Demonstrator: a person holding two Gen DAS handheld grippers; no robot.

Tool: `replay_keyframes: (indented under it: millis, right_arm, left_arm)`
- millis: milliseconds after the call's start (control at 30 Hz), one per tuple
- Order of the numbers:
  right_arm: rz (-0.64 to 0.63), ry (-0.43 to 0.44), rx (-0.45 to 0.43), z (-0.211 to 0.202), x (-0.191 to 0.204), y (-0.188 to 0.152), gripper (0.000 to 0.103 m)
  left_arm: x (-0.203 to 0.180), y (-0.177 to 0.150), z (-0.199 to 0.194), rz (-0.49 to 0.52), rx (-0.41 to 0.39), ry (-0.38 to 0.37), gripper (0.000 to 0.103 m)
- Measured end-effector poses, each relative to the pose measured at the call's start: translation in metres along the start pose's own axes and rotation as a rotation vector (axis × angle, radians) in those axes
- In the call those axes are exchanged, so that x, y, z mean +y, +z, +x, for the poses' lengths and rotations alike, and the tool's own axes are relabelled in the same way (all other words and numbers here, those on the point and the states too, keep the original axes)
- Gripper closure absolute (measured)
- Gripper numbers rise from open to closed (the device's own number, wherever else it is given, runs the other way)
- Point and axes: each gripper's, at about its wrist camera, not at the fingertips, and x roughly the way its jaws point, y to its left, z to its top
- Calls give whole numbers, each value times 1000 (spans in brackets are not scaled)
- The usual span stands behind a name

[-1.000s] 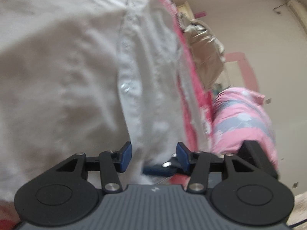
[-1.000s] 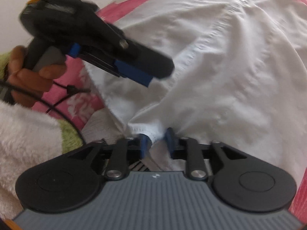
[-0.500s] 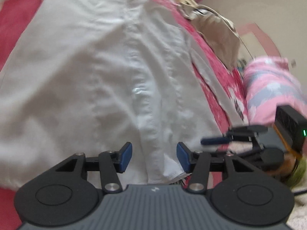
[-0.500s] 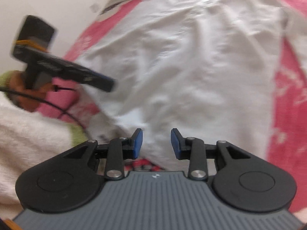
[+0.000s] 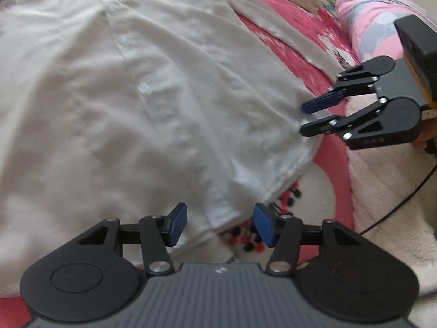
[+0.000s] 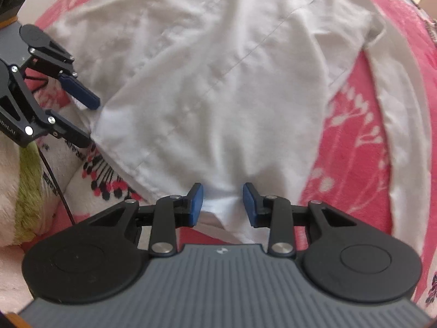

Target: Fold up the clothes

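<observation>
A white button-up shirt lies spread flat on the pink floral bedspread. My left gripper hovers over the shirt's bottom hem. Its jaws are opening; the hem lies below the gap and the blue pads do not touch it. My right gripper stands open above another stretch of the same hem, pads apart from the cloth. Each gripper shows in the other's view: the right gripper beside the hem corner, and the left gripper at the shirt's left edge. Both are empty.
One shirt sleeve lies stretched out on the bedspread to the right. A rolled pink-and-grey quilt lies at the far right. Fluffy cream fabric and a black cable are close by the hem. A green fuzzy patch is at the left.
The right gripper, shut on the shirt's hem corner a second ago, has let go and opened. Both grippers have lifted back, the left one rolling, and the shirt now lies flat.
</observation>
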Motion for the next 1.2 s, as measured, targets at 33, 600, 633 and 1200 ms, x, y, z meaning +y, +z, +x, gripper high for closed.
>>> replay_keyframes:
  millis: [33, 600, 633, 1200]
  right_arm:
    - [6, -2, -16, -4, -2, 1, 72]
    - [287, 198, -84, -34, -99, 9, 67]
    - [323, 211, -135, -43, -115, 15, 63]
    - [624, 226, -517, 42, -304, 247, 61]
  left_arm:
    - [1, 1, -6, 0, -18, 14, 47]
    - [15, 45, -2, 45, 119, -79, 44]
    - [21, 50, -9, 37, 104, -78, 43]
    - [44, 118, 58, -75, 11, -270, 41]
